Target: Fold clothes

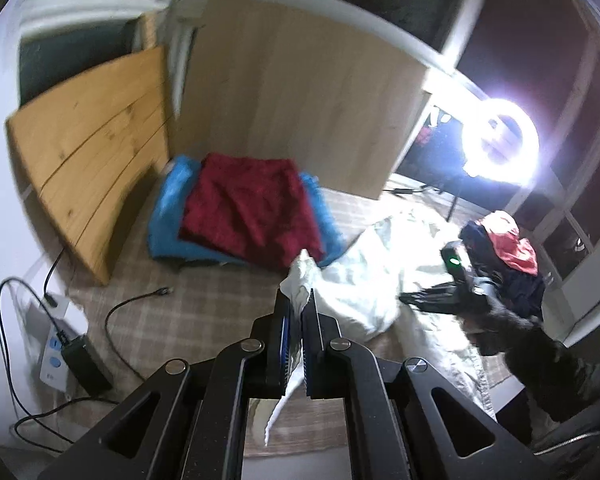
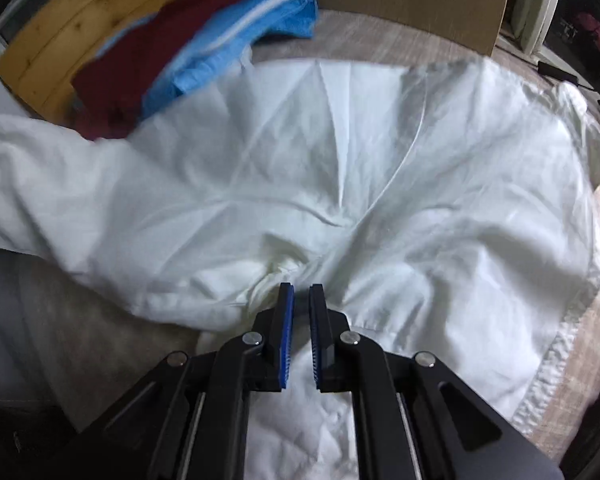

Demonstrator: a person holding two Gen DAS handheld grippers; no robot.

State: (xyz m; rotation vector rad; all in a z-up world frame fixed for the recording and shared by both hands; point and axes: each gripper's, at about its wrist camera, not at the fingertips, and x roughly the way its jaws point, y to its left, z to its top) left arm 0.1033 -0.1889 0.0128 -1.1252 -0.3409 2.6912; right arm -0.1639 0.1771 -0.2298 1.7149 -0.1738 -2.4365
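The white garment (image 2: 340, 168) lies spread out and crumpled on the bed (image 1: 188, 304), which has a pale checked cover. It takes up most of the middle of the bed.

My left tongs (image 1: 298, 300) are pinched tight on one edge of the white garment. A bit of the cloth sticks up between the blue pads, and a thin strip hangs down below them.

My right tongs (image 2: 301, 292) point down at a bunched-up fold in the white garment. The two pads are very near each other, with only a thin gap. The tips are down in the cloth, but I cannot tell if any cloth is caught between them.

At the far side of the bed there is a dark red cloth (image 1: 252, 208), folded, on top of a folded blue cloth (image 1: 168, 224). They are just beside the white garment. Behind them a wooden board (image 1: 88, 152) leans, next to a big pale wooden panel (image 1: 300, 92).

At the right side there is a heap of dark clothes (image 1: 516, 280) with a red piece (image 1: 508, 240) on top. A bright ring light (image 1: 500, 140) shines behind it.

At the left there is a power strip (image 1: 58, 344) with black cables (image 1: 120, 320).
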